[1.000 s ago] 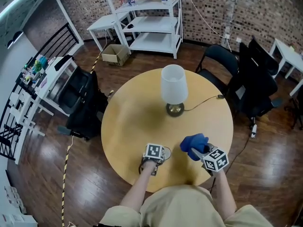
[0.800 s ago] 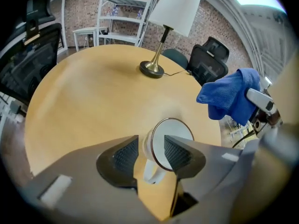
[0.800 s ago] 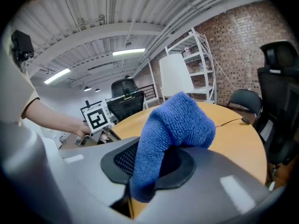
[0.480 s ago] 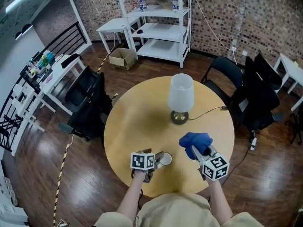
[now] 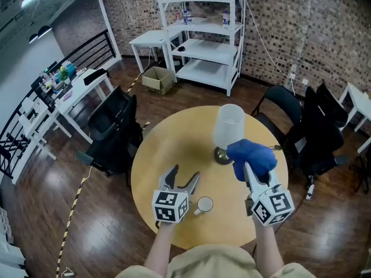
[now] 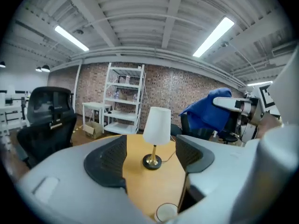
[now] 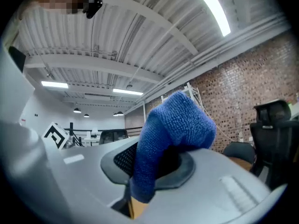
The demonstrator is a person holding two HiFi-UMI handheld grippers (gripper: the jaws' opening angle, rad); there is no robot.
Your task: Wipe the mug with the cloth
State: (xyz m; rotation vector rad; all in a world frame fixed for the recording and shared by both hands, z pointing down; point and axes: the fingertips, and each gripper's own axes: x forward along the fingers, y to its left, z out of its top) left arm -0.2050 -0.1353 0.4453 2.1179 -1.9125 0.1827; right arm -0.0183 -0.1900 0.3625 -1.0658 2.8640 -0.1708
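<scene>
Standing unheld on the round wooden worktop [image 5: 168, 149], the small white ceramic mug [image 5: 204, 204] is sitting just below the left gripper [image 5: 184, 175], whose jaws have just been opening and are spread, empty. The right gripper [image 5: 249, 168] is pinching the blue towelling cloth [image 5: 252, 155]. Wiping the unsteadied mug is probably going to slide or topple it.

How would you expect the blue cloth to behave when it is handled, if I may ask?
The blue cloth is probably floppy: it folds and droops over the right gripper's jaws. Its nubbly weave suggests it grips rather than slips. It seems light: one pinch holds it.
</scene>
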